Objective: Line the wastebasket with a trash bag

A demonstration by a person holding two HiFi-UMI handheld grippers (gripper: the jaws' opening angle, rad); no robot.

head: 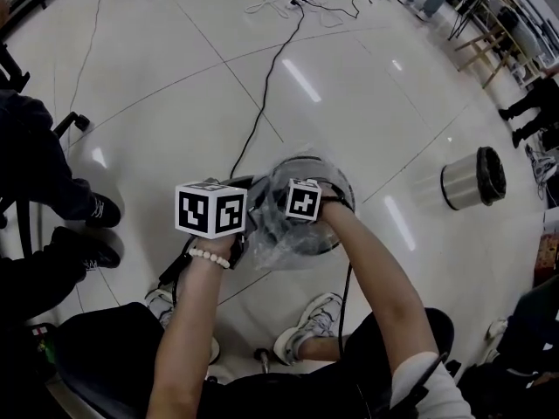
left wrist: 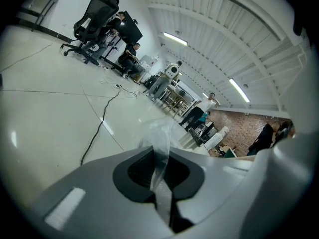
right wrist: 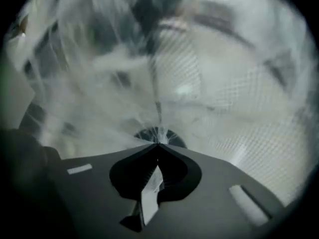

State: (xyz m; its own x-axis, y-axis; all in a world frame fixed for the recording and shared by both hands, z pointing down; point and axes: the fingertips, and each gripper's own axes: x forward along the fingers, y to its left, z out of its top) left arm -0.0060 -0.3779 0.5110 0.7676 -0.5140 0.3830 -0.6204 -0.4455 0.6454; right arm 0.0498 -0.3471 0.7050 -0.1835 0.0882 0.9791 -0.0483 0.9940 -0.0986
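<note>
The left hand-held gripper [left wrist: 160, 156] is clamped on a thin strip of the clear bag [left wrist: 160, 133], which rises straight up out of its closed jaws. The right hand-held gripper [right wrist: 158, 146] is likewise pinched shut on bag film, which fans out from its tips in tight creases. It points steeply down into the basket [right wrist: 239, 113], while the left one points out across the floor [left wrist: 45, 118].

In the head view the basket [head: 306, 157] stands upright on the floor in front of the person's shoes [head: 310, 321], mouth up. The bag lies crumpled over and inside its round rim. Both marker cubes sit above it and cover much of the opening, so the jaws themselves cannot be seen there.

Only the right gripper view shows the basket's mesh wall through the film. Only the left gripper view shows the room beyond: a black chair [left wrist: 97, 14], desks and people standing far off.

A black cable [head: 271, 85] runs down the floor to the basket's far-left side. A second basket [head: 474, 178] lies on its side well to the right, long axis level and its dark mouth facing right. Another person's dark shoes [head: 98, 209] rest on the floor to the left
</note>
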